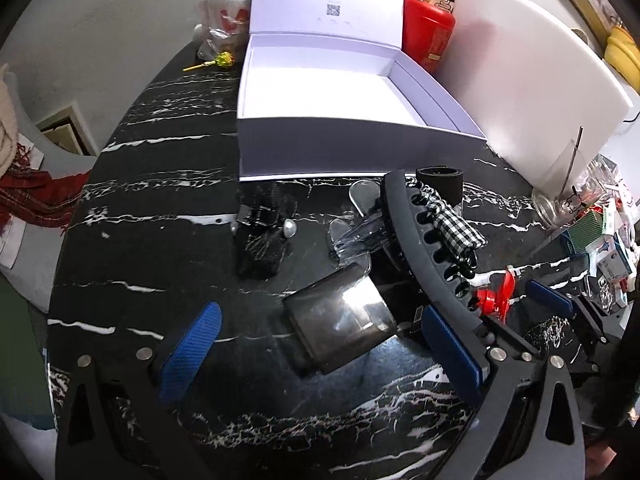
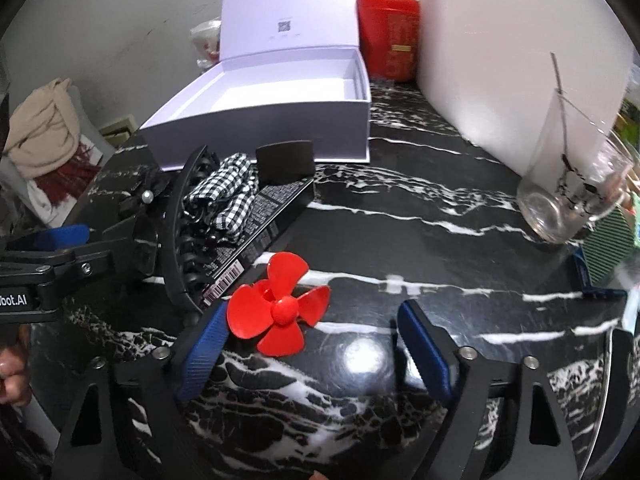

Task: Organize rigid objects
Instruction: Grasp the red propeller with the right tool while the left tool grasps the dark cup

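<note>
Both grippers (image 1: 320, 344) (image 2: 316, 344) open, empty; red propeller (image 2: 280, 312) beside right's left pad, bare marble (image 2: 460, 240) rightward.

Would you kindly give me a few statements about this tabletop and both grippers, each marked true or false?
1. The white box stands open with nothing inside. True.
2. The red propeller lies inside the white box. False: it lies on the black marble table, beside the right gripper's left finger.
3. The right gripper is clamped on the glass jar. False: its jaws are open and the jar stands apart, far to the right.
4. The left gripper is open, with a smoky translucent case between its fingers. True.
5. A black-and-white checked cloth lies beside the black hair claw clip. True.
</note>
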A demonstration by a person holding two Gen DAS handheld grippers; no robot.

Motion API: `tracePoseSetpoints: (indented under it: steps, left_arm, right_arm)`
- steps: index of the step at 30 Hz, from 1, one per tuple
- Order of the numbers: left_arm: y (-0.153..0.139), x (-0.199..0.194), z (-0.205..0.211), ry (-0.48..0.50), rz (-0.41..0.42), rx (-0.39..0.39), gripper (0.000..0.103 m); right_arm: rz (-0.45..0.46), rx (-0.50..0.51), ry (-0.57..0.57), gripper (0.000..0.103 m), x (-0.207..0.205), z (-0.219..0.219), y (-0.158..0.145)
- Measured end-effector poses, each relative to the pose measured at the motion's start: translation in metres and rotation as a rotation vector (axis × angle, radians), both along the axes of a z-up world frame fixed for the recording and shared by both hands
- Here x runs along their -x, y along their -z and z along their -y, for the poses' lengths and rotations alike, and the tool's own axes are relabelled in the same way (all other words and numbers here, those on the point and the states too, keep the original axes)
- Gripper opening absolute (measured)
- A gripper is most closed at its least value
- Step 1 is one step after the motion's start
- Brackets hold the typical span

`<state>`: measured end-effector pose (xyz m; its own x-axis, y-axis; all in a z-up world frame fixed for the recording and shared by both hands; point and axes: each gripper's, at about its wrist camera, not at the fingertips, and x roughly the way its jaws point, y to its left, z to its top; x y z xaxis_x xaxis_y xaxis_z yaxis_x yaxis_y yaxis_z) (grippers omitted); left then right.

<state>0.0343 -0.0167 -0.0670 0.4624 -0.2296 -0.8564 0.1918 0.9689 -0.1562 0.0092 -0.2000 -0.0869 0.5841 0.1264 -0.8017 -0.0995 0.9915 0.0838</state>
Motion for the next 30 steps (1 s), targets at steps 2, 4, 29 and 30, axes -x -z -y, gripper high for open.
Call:
tracePoseSetpoints:
  steps: [2, 4, 29, 30]
  left_arm:
    - [0.002, -0.004, 0.002, 0.001, -0.007, -0.004, 0.091]
    - [0.004, -0.006, 0.004, 0.006, -0.015, -0.001, 0.081]
    - [0.005, 0.016, 0.003, 0.016, 0.016, -0.002, 0.060]
    - [0.006, 0.017, 0.003, 0.014, 0.012, -0.001, 0.060]
  right_arm:
    - [-0.003, -0.003, -0.009, 0.076, -0.002, -0.001, 0.000]
    - [-0.004, -0.002, -0.019, 0.071, -0.003, -0.002, 0.001]
    - [0.071, 0.020, -0.044, 0.032, 0.019, -0.007, -0.006]
    - [0.066, 0.023, -0.034, 0.032, 0.019, -0.007, -0.005]
